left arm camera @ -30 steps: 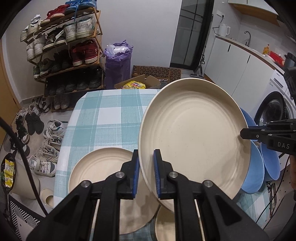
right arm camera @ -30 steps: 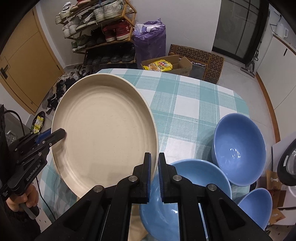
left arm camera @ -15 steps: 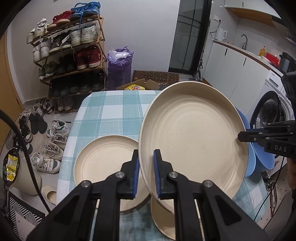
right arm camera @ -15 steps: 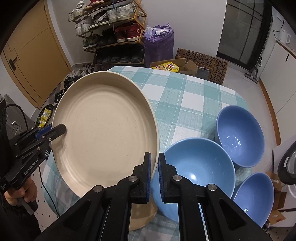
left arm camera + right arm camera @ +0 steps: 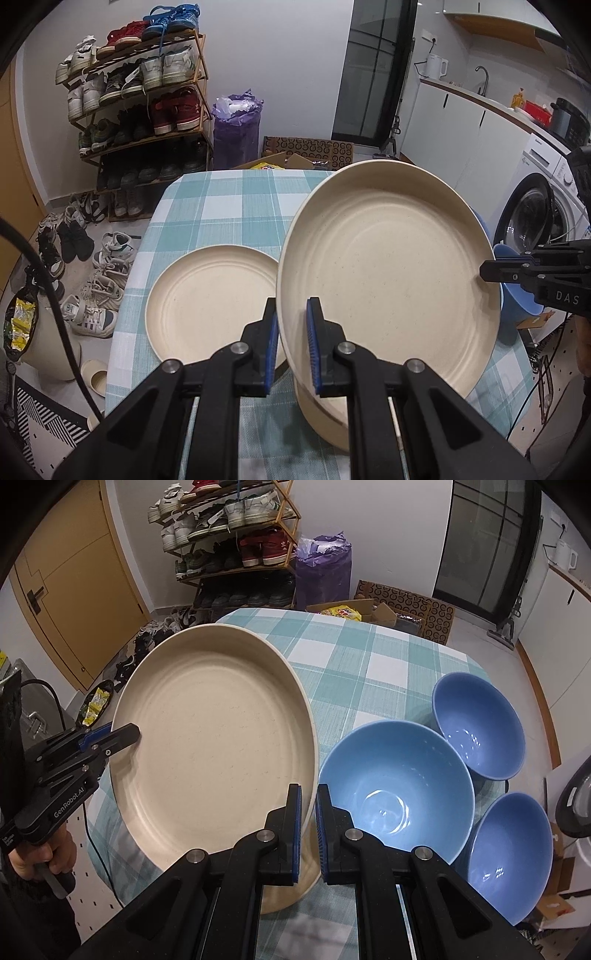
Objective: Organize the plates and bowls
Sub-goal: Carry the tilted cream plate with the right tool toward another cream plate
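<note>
My two wrist cameras look steeply down from opposite sides, close over the same large cream plate (image 5: 388,266) and checked table (image 5: 369,672).

The left gripper (image 5: 291,339) clamps the near rim of a large round cream plate (image 5: 391,273), held tilted above the teal-checked tablecloth (image 5: 221,210), with a smaller cream plate (image 5: 207,306) lying lower left.

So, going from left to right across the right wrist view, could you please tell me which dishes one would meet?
Large beige plate held up off the table → largest blue bowl → far blue bowl → near blue bowl at the right edge.
</note>
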